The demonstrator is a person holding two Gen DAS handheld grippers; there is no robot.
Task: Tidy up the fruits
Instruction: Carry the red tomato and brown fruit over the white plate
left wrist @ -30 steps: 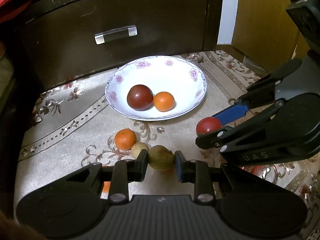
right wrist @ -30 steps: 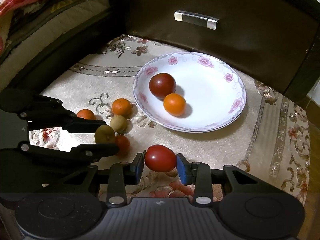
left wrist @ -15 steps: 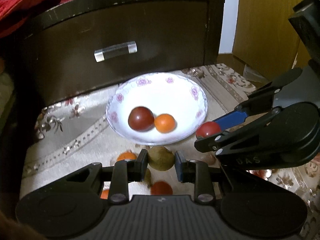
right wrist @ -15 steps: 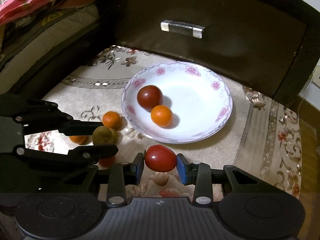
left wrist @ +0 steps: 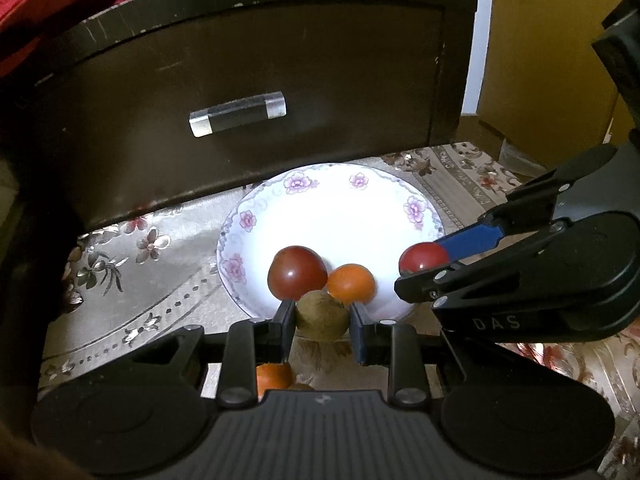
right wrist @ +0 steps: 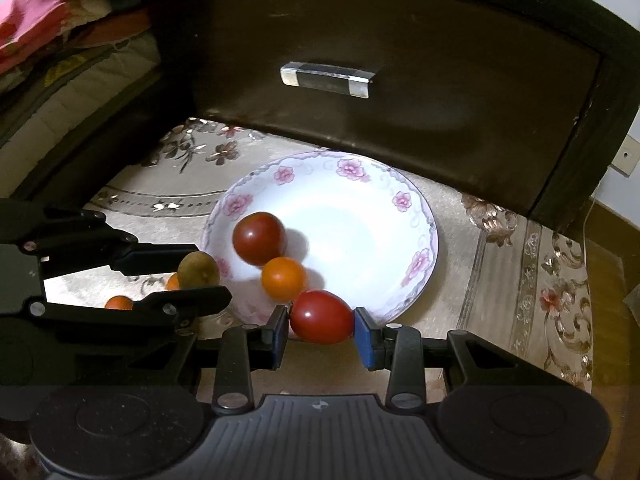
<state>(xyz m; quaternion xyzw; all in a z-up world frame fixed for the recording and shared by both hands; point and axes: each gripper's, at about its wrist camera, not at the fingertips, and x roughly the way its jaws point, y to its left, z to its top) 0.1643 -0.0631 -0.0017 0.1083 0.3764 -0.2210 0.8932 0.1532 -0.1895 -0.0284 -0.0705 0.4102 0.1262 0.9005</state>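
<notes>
The left gripper (left wrist: 322,316) grasps a brown fruit (left wrist: 322,315) at the plate (left wrist: 332,188) near rim; the right gripper (right wrist: 321,330) grasps a red tomato (right wrist: 321,317), also just above that rim.

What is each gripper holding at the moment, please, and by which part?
The left gripper clamps a brownish-green fruit across its sides; the right gripper clamps a red tomato across its ends.

Orange (left wrist: 273,376) on cloth half hidden behind left gripper (left wrist: 322,316); small fruit beside it barely visible, type unclear. Red cloth (left wrist: 48,4) cut off far left.
</notes>
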